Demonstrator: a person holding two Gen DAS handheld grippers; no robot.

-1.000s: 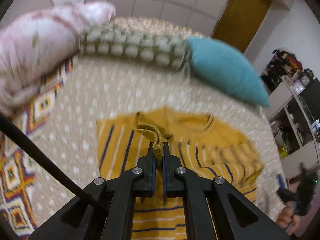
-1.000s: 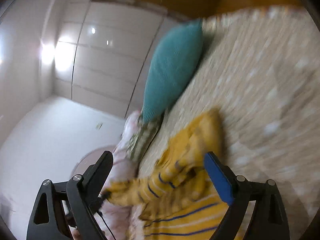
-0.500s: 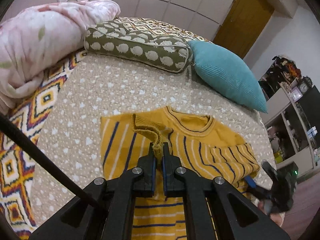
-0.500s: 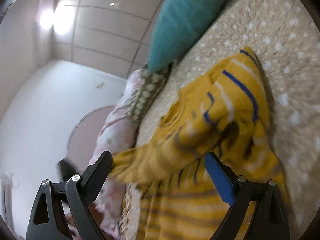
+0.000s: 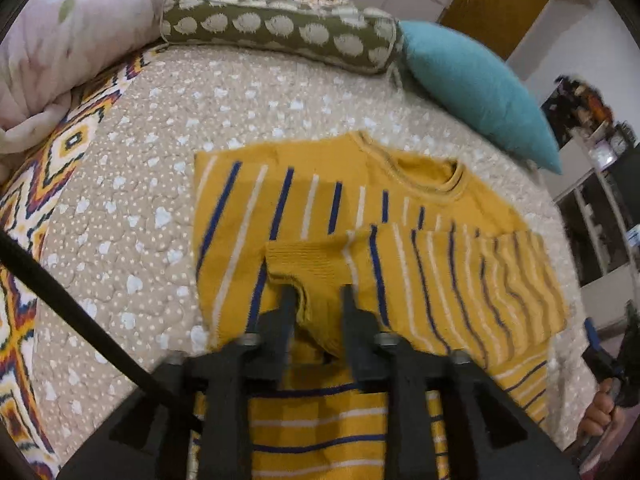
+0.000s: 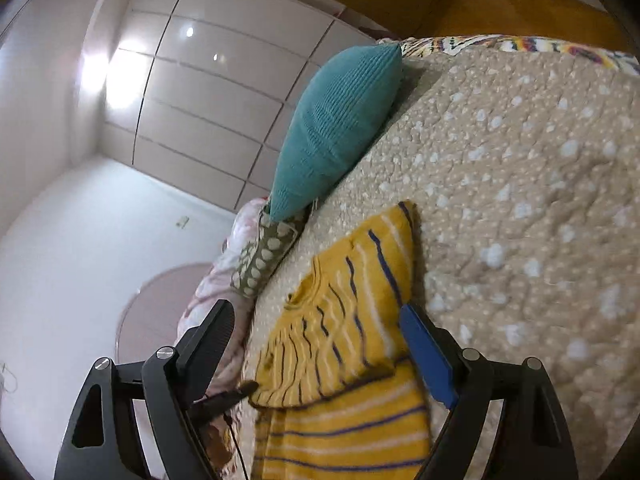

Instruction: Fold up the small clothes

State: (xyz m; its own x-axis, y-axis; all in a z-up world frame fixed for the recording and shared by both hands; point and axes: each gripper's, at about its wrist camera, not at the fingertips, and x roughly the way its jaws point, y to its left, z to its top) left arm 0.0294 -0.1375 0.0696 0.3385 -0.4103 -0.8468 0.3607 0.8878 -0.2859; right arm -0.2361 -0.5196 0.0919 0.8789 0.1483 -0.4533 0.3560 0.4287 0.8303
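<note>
A small yellow sweater (image 5: 352, 200) with blue and white stripes lies flat on the beige dotted bedspread (image 5: 132, 208). Both sleeves are folded across its chest. My left gripper (image 5: 316, 300) is open just above the ribbed cuff (image 5: 308, 264) of one sleeve, which lies between its fingers. My right gripper (image 6: 316, 324) is open and empty, held off the right side of the sweater (image 6: 344, 320); it also shows at the right edge of the left wrist view (image 5: 608, 364).
A green patterned bolster (image 5: 280, 28), a teal cushion (image 5: 476, 84) and a pink duvet (image 5: 72, 32) lie at the head of the bed. A colourful zigzag blanket (image 5: 24, 216) covers the left side. Shelves (image 5: 600, 184) stand to the right.
My left gripper has opened and let the sleeve cuff drop onto the sweater. My right gripper has drawn back from the folded sleeve, which now lies flat.
</note>
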